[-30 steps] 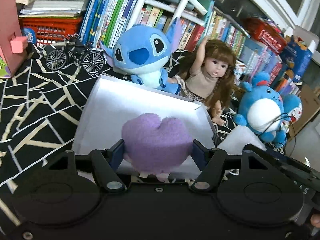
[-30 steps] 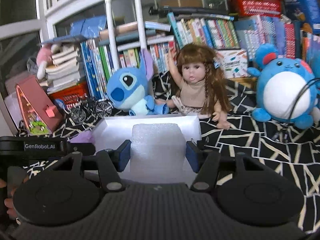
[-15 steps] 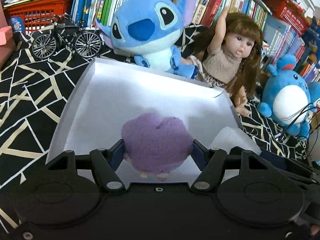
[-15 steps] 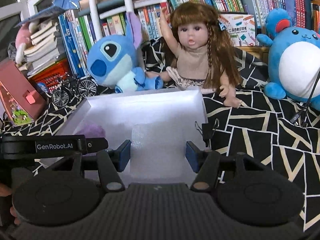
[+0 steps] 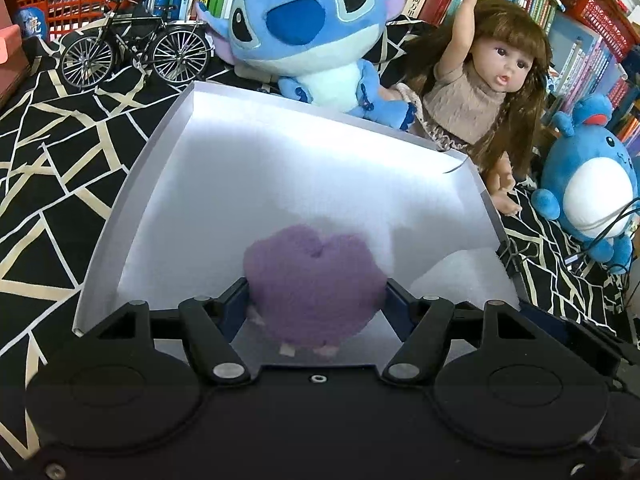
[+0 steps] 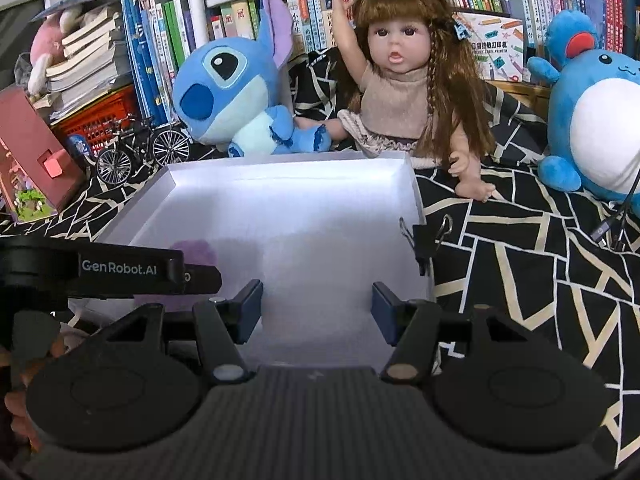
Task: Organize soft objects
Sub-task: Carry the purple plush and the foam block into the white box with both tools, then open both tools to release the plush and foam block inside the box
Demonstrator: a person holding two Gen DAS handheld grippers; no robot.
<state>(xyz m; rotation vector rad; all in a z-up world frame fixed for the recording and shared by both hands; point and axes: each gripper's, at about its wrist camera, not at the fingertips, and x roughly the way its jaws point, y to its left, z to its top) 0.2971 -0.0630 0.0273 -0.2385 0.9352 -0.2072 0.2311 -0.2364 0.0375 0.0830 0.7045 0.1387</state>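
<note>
Both grippers hang over the white box [image 5: 132,200], the left gripper [image 5: 316,300] clamping a purple plush [image 5: 312,276] and the right gripper [image 6: 316,308] pinching a pale foam block [image 6: 316,280], so next each need only open its jaws to drop them in.

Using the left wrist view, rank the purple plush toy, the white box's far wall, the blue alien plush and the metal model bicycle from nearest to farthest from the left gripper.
1. Purple plush toy, gripped between the left gripper fingers.
2. White box's far wall, straight ahead.
3. Blue alien plush, just behind that wall.
4. Metal model bicycle, back left; close to the plush in depth, so this order is uncertain.
</note>
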